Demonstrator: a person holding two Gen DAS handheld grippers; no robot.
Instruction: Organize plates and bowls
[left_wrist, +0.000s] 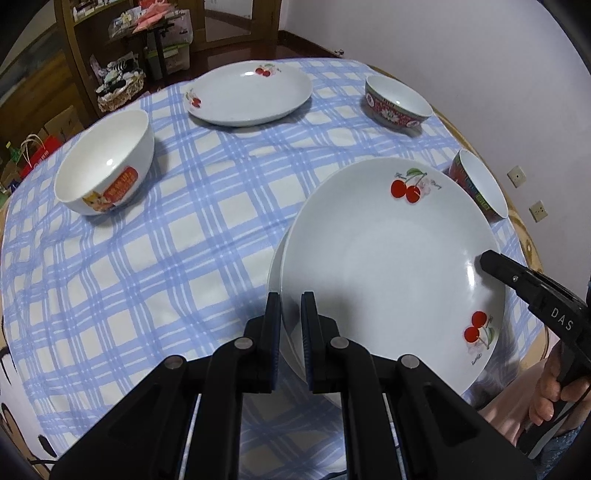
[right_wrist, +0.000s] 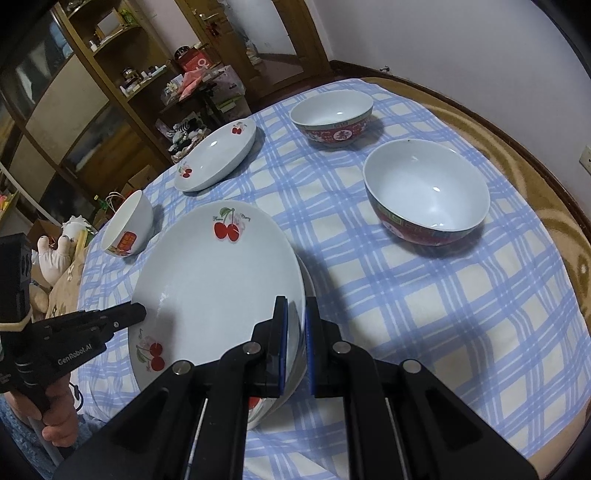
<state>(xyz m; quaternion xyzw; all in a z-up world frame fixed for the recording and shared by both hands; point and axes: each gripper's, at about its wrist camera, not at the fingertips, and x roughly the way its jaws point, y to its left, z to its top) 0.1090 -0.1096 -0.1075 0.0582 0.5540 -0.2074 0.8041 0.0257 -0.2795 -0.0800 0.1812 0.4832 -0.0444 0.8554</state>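
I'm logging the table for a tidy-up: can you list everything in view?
held plate: one, white with cherries, gripped at both sides above another plate, of which only an edge shows
far plate: one, white with cherries, far side of the cloth
white bowl: one, with a red label, beside the held plate
red bowls: two, patterned, white inside, one near, one far
tablecloth: one, blue and white check, over the table
shelves: brown, cluttered, beyond the table
left tongs: black, shut on the held plate's rim
right tongs: black, shut on its opposite rim
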